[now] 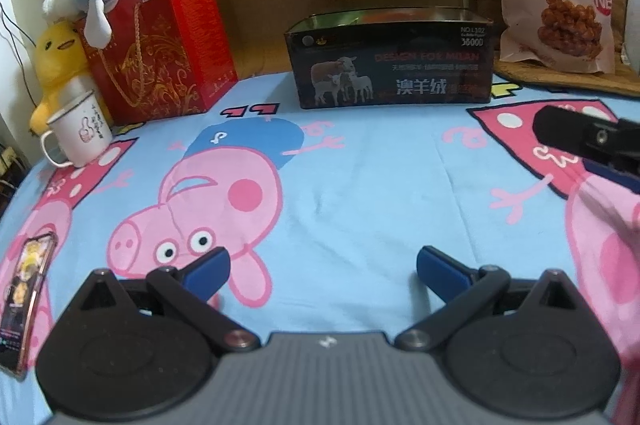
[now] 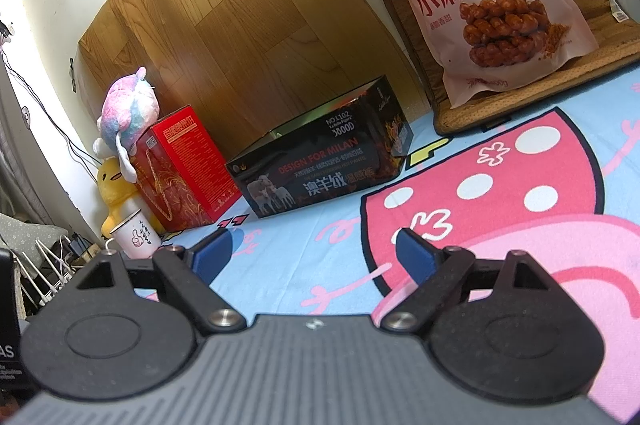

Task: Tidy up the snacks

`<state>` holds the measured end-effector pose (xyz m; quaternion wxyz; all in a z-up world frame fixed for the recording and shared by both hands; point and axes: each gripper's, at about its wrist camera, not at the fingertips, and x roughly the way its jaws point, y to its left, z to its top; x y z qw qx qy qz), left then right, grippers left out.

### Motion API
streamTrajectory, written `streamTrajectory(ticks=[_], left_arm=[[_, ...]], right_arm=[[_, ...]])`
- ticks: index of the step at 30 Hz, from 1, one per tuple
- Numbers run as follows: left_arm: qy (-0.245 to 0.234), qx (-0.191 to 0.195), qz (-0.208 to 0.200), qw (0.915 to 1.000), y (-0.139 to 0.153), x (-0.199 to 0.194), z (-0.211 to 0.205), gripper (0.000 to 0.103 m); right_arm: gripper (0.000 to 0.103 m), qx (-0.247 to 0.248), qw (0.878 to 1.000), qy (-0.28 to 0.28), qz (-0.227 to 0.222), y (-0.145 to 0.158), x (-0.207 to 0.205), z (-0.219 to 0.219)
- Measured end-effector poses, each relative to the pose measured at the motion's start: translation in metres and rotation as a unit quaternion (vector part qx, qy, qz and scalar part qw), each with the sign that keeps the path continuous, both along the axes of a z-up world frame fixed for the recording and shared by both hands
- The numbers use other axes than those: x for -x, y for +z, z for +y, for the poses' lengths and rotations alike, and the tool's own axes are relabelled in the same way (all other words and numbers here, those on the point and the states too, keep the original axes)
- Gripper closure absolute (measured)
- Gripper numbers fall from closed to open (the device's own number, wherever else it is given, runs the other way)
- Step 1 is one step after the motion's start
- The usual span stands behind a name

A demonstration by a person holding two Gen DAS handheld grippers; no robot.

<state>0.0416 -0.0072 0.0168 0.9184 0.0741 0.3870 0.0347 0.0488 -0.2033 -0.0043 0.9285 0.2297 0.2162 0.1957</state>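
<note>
The snack bag point(image 2: 492, 5) leans upright on a brown mat point(image 2: 480, 113) at the bed's far right corner, just right of the open black box point(image 1: 392, 65) by the far edge. Both our grippers, left point(image 1: 323, 267) and right point(image 2: 312, 253), hang over the sheet point(image 1: 360, 177) with jaws apart and empty. We judge a pinch on the bag's slack top could slip or topple it; only the left view shows the phone point(image 1: 28, 297) at the near left edge.

Two low wrist views, sharing dark box point(image 1: 394, 65)
</note>
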Motion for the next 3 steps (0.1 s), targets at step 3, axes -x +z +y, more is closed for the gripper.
streamTrajectory(ticks=[3], left_arm=[[-0.006, 0.009, -0.003, 0.9999, 0.0017, 0.0002, 0.0, 0.0]], right_arm=[[0.012, 0.007, 1.0, -0.003, -0.005, 0.0011, 0.0003, 0.0014]])
